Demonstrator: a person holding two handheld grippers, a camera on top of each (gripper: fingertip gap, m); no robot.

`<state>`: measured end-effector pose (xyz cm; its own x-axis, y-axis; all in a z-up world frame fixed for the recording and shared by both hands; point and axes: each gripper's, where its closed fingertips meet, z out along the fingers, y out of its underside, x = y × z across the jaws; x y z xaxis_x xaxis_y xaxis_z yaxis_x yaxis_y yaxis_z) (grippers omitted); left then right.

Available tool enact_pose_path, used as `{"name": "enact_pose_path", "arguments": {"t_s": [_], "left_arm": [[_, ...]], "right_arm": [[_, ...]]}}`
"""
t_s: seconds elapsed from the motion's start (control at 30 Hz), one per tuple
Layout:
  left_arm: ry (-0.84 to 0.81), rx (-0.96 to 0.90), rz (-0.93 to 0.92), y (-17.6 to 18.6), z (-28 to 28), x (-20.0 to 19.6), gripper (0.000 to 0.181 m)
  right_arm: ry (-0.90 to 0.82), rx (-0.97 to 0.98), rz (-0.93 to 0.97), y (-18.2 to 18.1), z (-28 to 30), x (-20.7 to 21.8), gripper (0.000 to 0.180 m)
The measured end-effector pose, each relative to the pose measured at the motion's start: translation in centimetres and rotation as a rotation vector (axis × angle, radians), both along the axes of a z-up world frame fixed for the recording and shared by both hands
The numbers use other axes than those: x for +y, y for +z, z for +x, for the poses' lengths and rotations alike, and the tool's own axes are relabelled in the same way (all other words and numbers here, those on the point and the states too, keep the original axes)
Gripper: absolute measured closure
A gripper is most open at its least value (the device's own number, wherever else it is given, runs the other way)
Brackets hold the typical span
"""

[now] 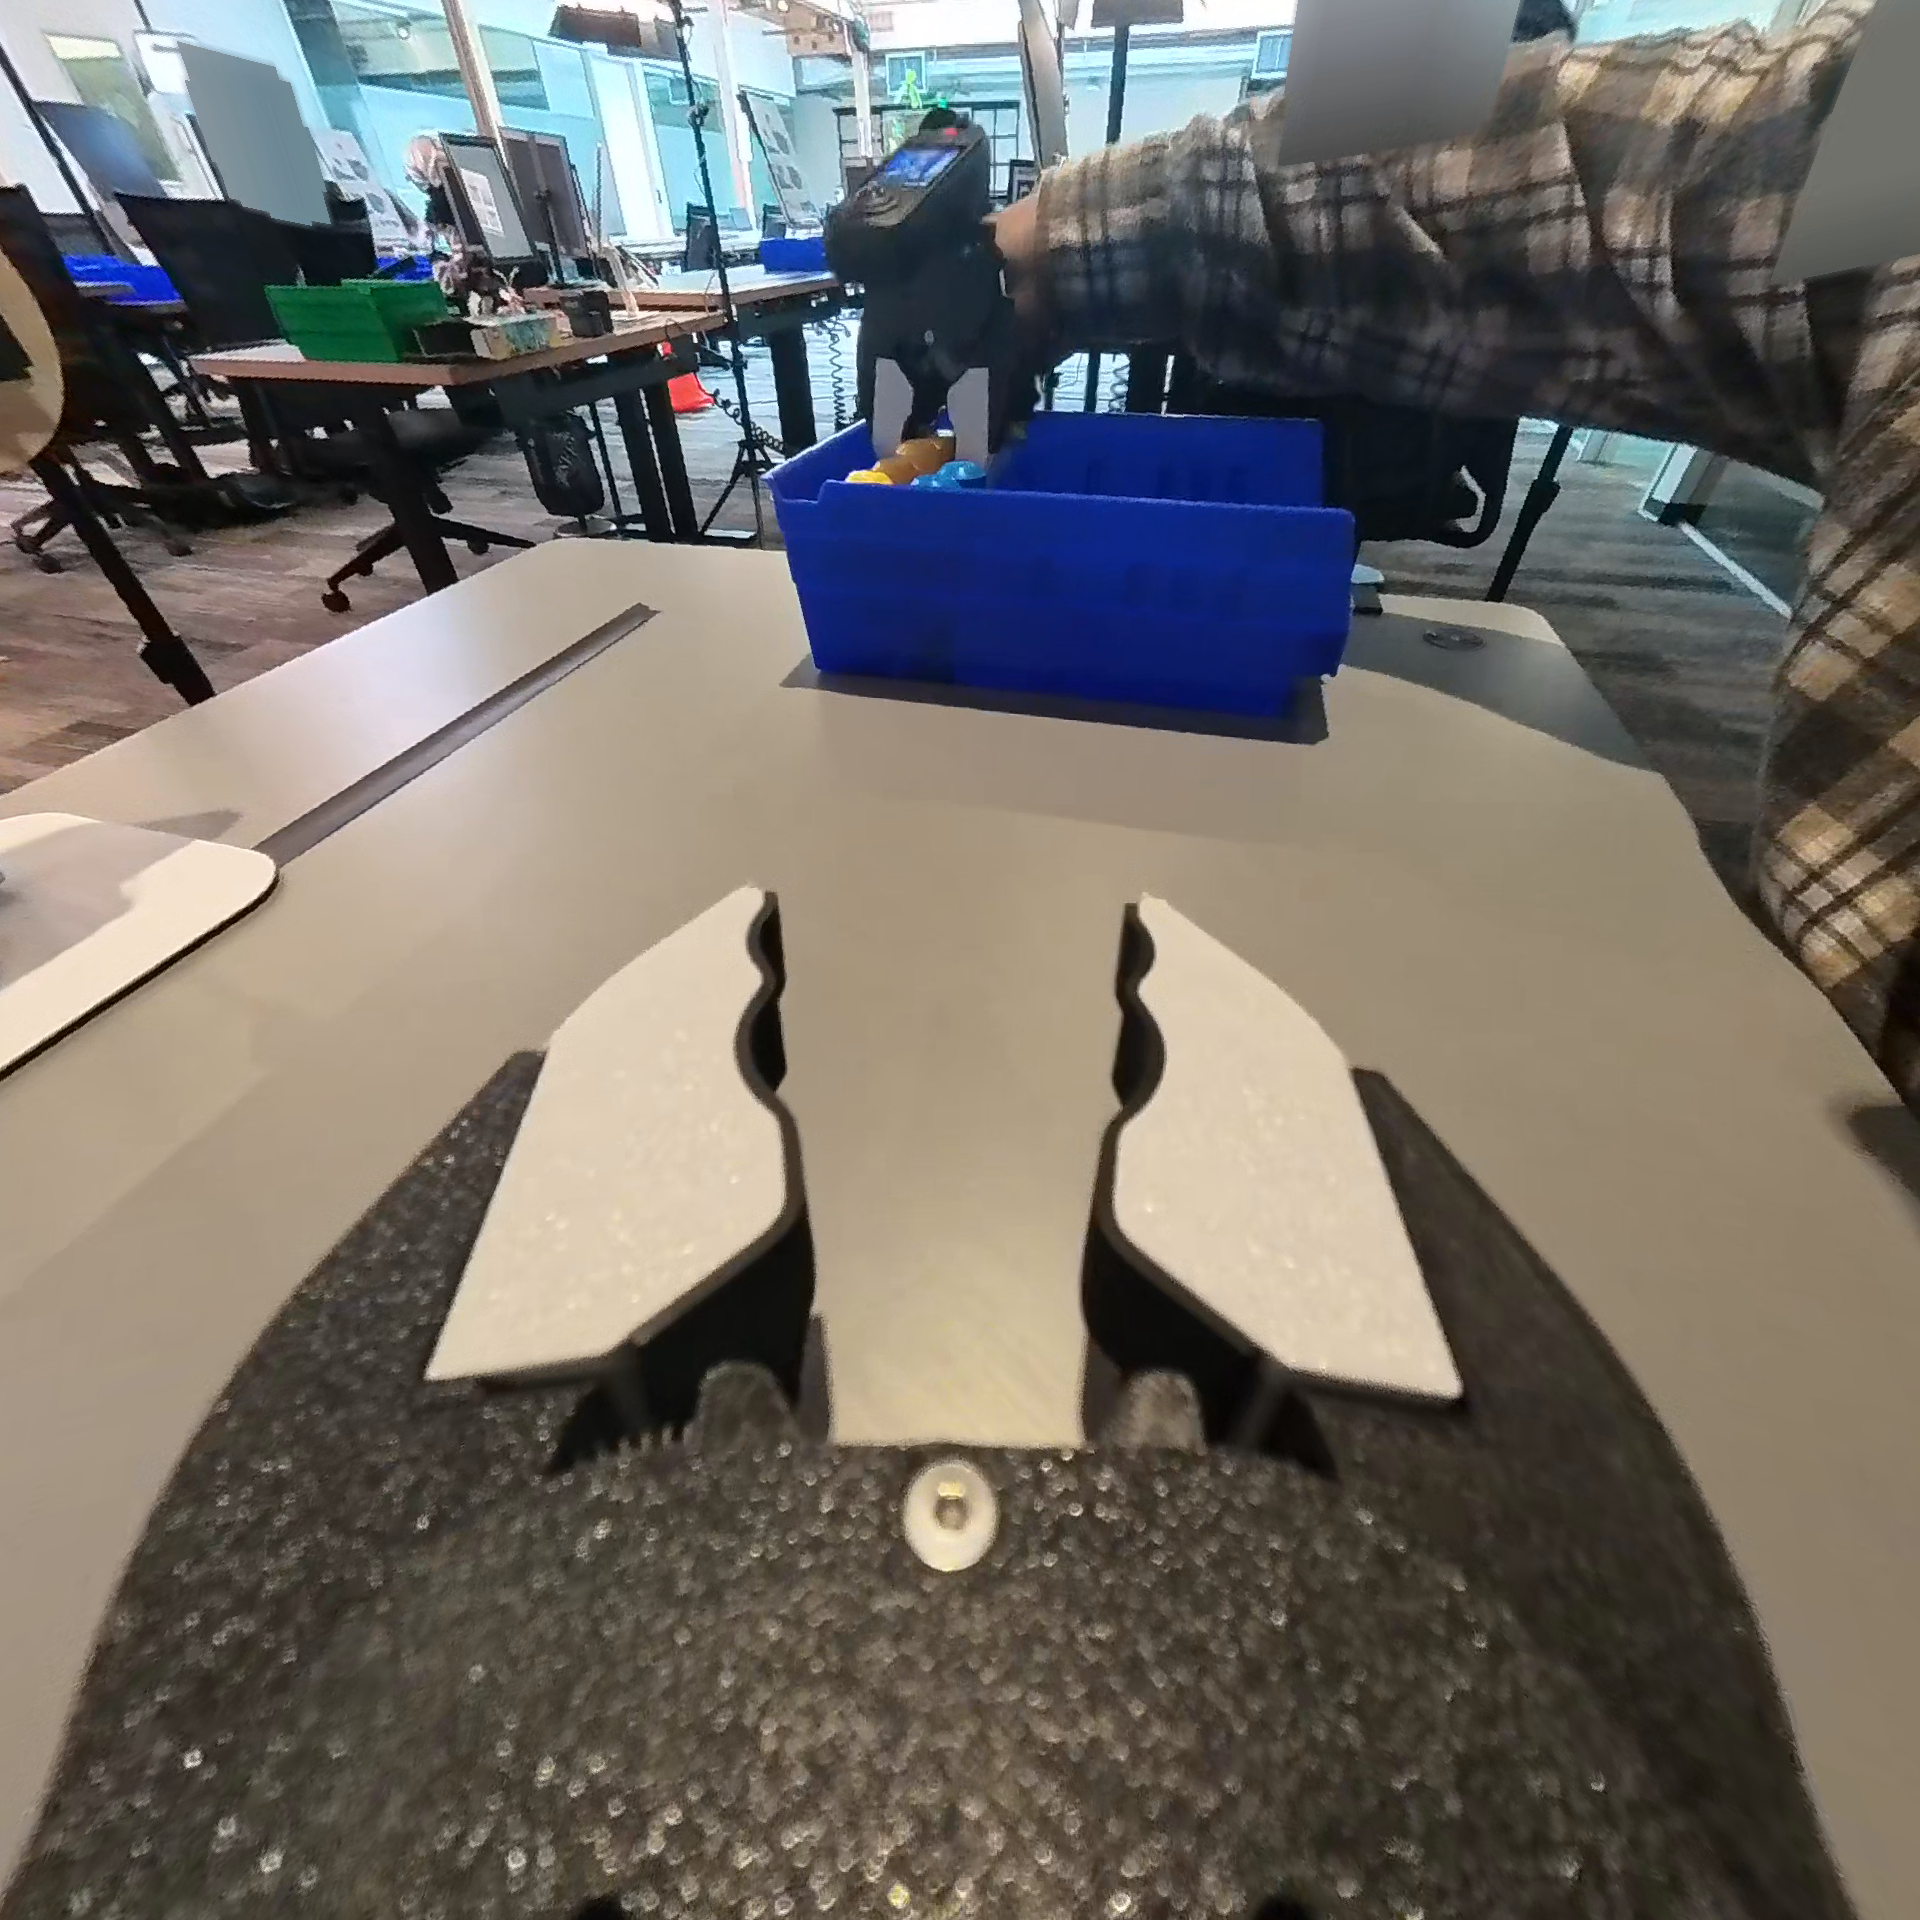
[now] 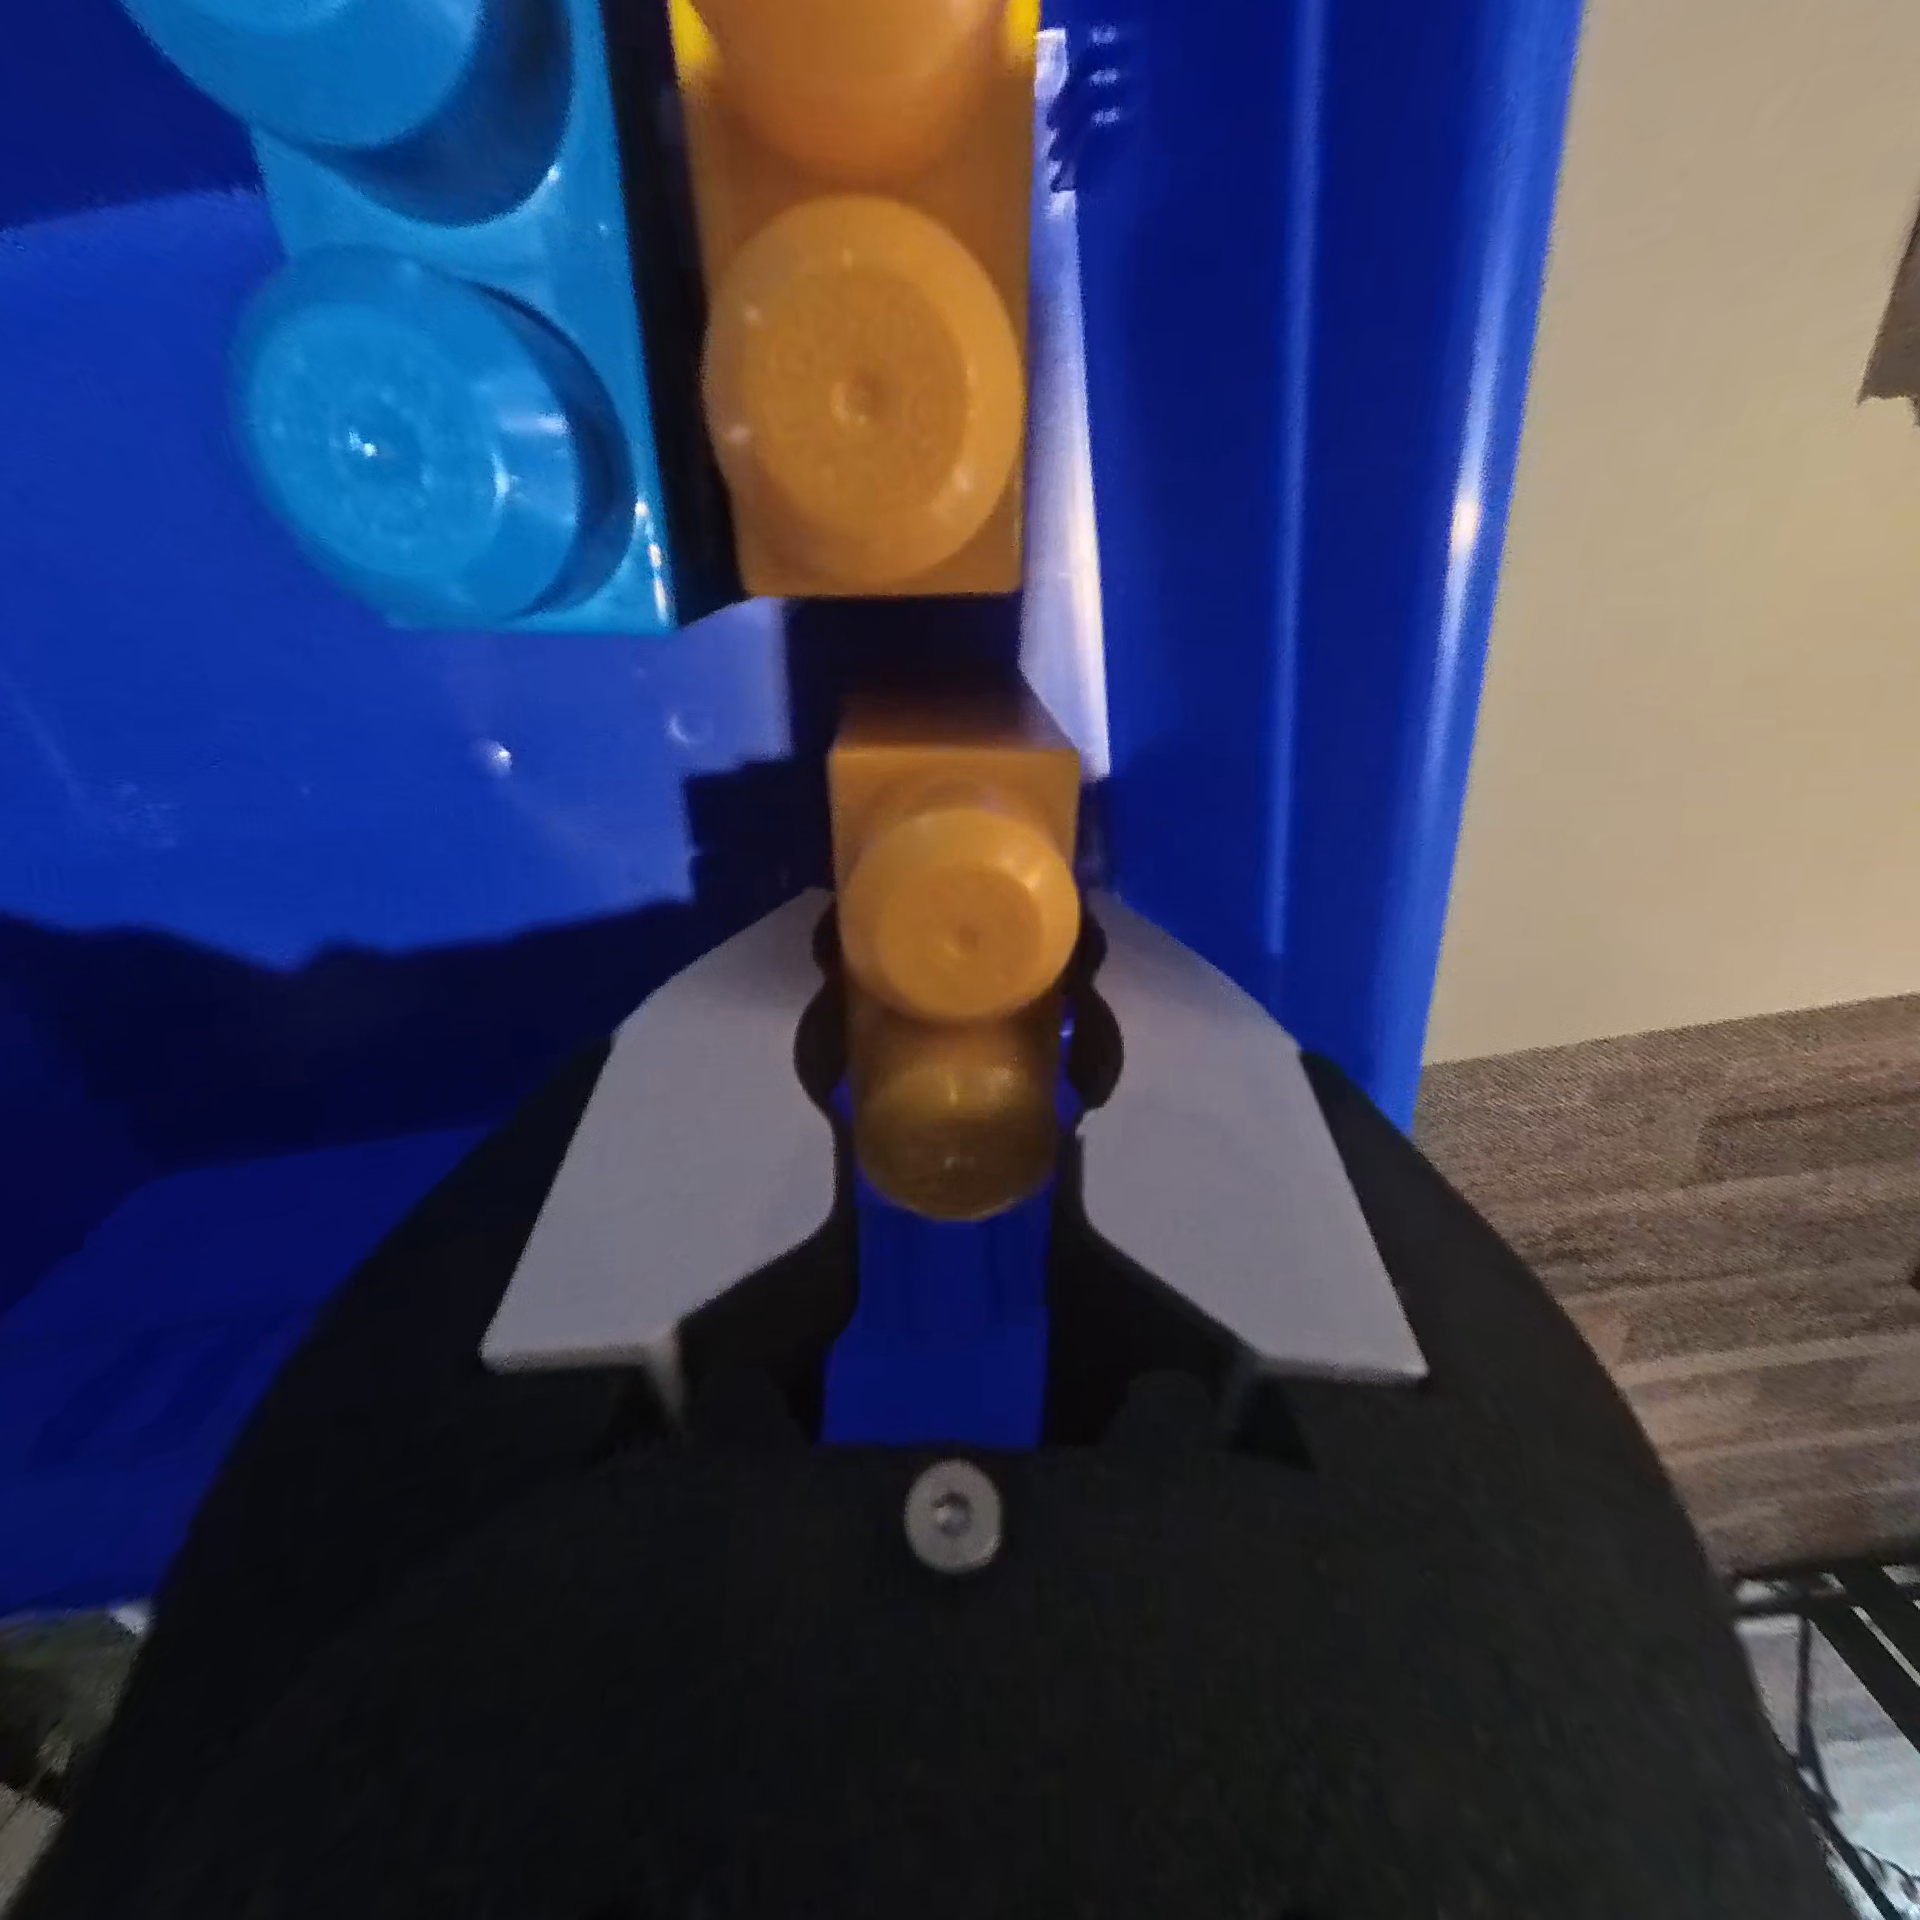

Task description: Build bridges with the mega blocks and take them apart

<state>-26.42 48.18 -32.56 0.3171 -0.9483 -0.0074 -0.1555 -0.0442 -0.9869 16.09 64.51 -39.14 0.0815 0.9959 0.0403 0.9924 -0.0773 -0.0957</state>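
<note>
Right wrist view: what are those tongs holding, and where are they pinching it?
The right tongs pinch a gold block by its two long sides, inside the blue bin. The left tongs hold nothing.

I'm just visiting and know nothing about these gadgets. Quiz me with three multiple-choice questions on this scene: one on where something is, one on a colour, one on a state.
1. Where is the right claw?
A. Reaching into the blue bin
B. Resting on the grey table
C. Raised above a monitor

2. What colour is the block between the right claw's fingers?
A. Green
B. Orange-gold
C. Red

3. What state is the left claw in?
A. Shut on a block
B. Open and empty
C. Shut on the bin's rim

Answers:
1. A, its fingers dip inside the bin.
2. B, its studs show orange-gold.
3. B, only bare table shows between its fingers.
</note>
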Motion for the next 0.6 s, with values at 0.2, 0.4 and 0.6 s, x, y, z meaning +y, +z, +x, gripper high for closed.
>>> {"name": "enact_pose_path", "arguments": {"t_s": [0.2,0.4,0.6], "left_arm": [[-0.003,-0.019,-0.003,0.5,0.0,-0.4,0.114],[0.012,-0.079,-0.003,1.6,-0.7,-1.1,0.112],[0.031,-0.088,-0.008,2.3,-1.1,-1.6,0.112]], "right_arm": [[-0.078,-0.009,0.099,4.1,1.1,-0.4,0.108],[-0.228,0.252,0.471,17.1,-2.0,-2.7,0.095],[-0.352,0.639,0.638,24.7,-12.2,-10.5,0.090]]}}
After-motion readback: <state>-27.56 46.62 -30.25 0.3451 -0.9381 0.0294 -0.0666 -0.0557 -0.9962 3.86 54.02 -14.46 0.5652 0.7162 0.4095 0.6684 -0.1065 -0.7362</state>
